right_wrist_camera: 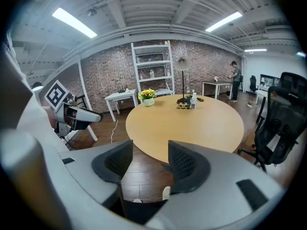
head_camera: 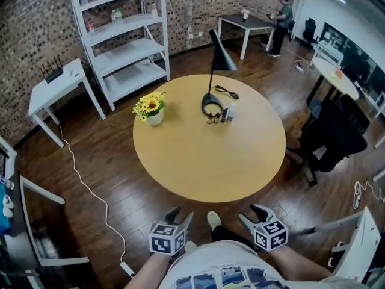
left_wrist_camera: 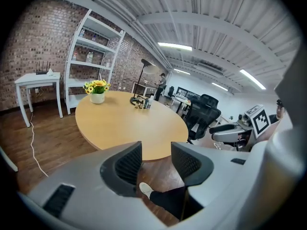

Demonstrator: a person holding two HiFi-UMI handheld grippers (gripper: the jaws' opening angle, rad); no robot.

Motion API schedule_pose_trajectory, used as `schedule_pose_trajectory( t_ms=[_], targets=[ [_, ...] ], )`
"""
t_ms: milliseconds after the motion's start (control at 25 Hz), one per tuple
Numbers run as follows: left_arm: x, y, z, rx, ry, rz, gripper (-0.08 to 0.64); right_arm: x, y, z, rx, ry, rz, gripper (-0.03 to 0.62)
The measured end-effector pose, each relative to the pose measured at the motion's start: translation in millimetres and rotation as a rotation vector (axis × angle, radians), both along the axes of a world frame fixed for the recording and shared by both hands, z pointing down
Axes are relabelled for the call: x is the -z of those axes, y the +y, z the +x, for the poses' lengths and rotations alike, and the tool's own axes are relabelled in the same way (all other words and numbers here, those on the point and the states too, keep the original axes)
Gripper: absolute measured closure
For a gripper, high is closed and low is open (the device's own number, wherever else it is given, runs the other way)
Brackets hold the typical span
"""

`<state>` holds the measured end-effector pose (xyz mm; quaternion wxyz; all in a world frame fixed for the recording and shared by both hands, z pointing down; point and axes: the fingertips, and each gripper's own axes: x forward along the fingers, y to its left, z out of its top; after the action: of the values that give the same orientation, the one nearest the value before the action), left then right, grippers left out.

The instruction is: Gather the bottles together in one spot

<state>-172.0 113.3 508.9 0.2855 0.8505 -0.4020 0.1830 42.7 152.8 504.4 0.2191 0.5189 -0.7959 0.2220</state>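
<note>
Several small bottles stand close together by the lamp base on the far side of the round wooden table. They also show far off in the left gripper view and the right gripper view. My left gripper and right gripper hang side by side in front of the table's near edge, well short of the bottles. The left gripper is open and empty, with only floor and a shoe behind its jaws. The right gripper is likewise open with nothing in it.
A black desk lamp and a vase of yellow flowers stand on the table. A black office chair is at the right, white shelves and a white side table at the back left. A person stands far back.
</note>
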Motion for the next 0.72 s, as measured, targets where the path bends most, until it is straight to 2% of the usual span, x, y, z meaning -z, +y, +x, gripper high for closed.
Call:
schedule_pose_trajectory(
  t_ms=[200, 360, 720],
  targets=[
    [-7.5, 10.8, -15.0, 0.02, 0.014, -0.017, 0.37, 5.7, -1.5, 5.4, -0.051, -0.008, 0.022, 0.339],
    [-17.6, 18.1, -21.7, 0.027, 0.004, -0.036, 0.37, -2.6, 9.1, 11.6, -0.063, 0.008, -0.004, 0.339],
    [-26.7, 30.7, -14.3, 0.008, 0.0, -0.061, 0.37, -14.2, 24.2, 27.7, -0.1, 0.007, -0.016, 0.339]
  ],
)
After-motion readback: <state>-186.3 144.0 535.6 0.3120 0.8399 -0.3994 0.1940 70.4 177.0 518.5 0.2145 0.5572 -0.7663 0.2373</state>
